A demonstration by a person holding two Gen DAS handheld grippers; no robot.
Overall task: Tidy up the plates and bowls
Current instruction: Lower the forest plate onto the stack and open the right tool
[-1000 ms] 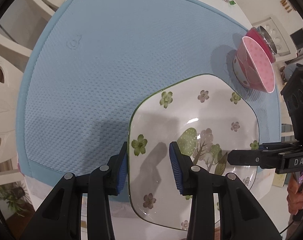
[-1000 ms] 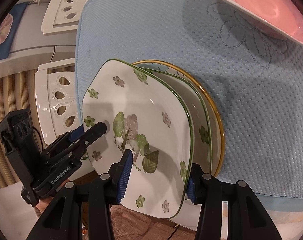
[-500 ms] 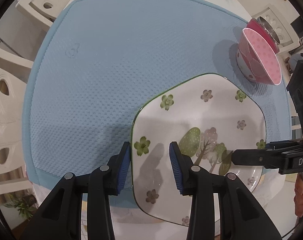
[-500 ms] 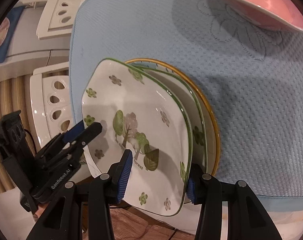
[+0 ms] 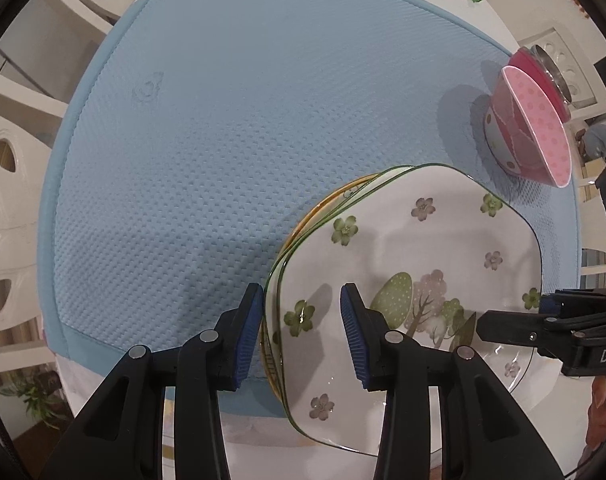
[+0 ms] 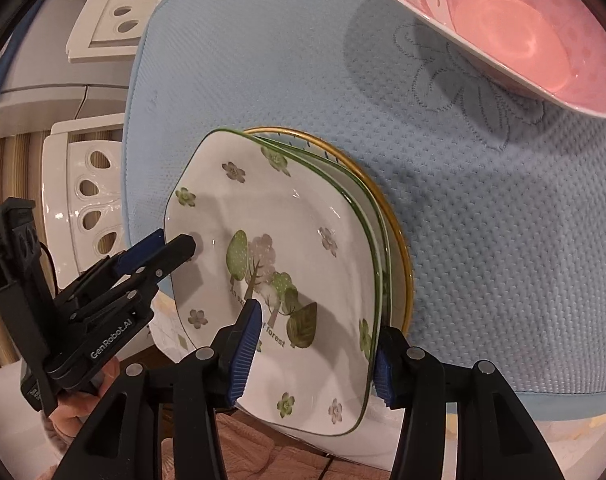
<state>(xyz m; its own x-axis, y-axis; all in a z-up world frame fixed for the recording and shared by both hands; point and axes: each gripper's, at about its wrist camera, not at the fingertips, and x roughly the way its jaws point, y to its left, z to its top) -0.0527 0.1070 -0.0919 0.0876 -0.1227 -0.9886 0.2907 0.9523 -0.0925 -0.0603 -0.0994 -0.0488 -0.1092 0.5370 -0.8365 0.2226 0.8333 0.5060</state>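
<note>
- Left gripper [image 5: 301,334] and right gripper [image 6: 317,348], jaws half-open, straddle the floral plate [image 6: 279,264] rim; actual grip unclear.
- Plate stack [image 5: 303,232] sits at blue mat [image 5: 243,120] near edge; lower level, aligned.

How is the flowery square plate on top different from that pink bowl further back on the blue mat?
The floral plate is shallow and squarish with a thin green rim; the pink bowl is deep and round. The floral plate is white with flowers and a tree scene; the pink bowl is pink with polka dots. The floral plate lies on other plates, with the left hand-held gripper and right hand-held gripper straddling its edges; the pink bowl is untouched. Both look like glazed tableware, over the blue mat.
</note>
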